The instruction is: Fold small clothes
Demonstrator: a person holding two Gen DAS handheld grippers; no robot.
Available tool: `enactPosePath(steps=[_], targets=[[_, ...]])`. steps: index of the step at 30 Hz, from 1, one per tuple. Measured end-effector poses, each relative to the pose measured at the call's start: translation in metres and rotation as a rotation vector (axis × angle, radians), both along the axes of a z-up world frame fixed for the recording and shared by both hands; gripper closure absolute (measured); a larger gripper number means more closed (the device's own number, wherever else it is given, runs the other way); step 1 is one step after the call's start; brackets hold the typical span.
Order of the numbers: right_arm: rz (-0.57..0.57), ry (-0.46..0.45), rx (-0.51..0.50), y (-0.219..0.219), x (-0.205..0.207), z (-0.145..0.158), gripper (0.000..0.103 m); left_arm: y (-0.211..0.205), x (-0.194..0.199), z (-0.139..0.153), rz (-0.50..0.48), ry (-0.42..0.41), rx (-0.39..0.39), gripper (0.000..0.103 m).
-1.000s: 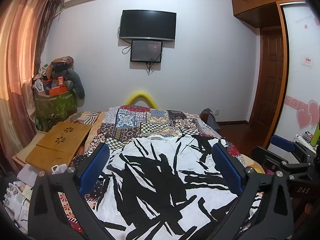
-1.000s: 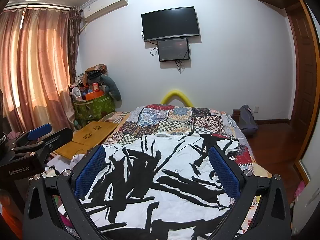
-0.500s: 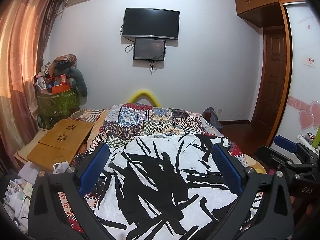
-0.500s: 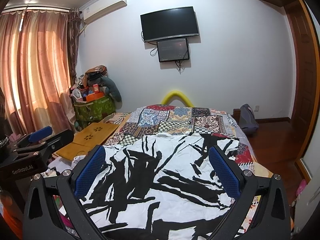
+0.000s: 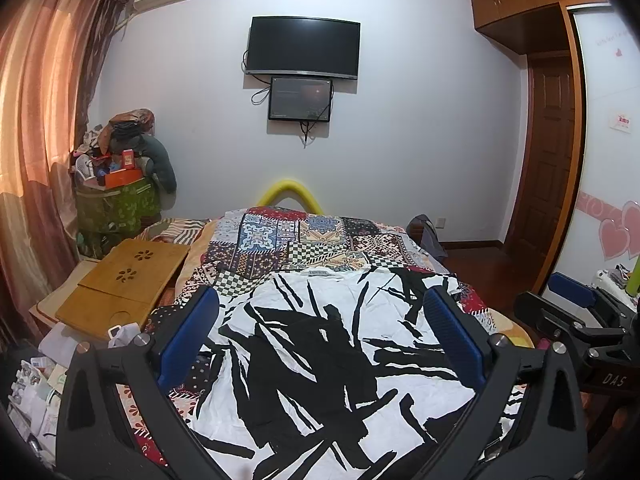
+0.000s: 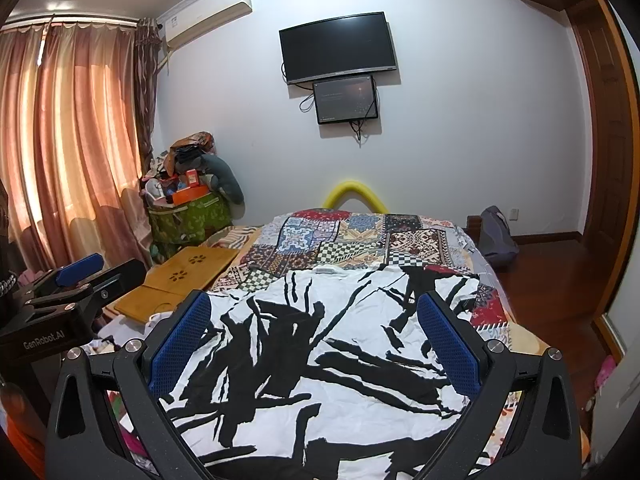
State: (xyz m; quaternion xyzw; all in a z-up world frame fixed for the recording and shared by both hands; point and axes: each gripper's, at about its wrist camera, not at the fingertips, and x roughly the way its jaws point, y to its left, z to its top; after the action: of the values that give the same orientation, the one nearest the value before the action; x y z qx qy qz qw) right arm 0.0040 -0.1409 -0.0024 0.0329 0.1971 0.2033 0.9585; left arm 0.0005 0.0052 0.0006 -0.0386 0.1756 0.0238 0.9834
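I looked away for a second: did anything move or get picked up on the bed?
Almost nothing. The left hand-held gripper drifted slightly; the right hand-held gripper barely shifted. Nothing was grasped or released. Both stay open above the shirt, which lies spread flat as before.

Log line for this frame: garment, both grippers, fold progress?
shirt: spread flat on bed, unfolded | left gripper: open, above shirt, empty | right gripper: open, above shirt, empty | fold: not begun
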Motion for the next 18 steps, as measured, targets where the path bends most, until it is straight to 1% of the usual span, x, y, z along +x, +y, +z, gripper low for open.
enactPosePath(steps=[18], targets=[[0.002,0.004,0.005,-0.0004,0.0009,-0.0009,0.0,0.0008,-0.0023,0.002,0.007,-0.001,0.006,0.0]])
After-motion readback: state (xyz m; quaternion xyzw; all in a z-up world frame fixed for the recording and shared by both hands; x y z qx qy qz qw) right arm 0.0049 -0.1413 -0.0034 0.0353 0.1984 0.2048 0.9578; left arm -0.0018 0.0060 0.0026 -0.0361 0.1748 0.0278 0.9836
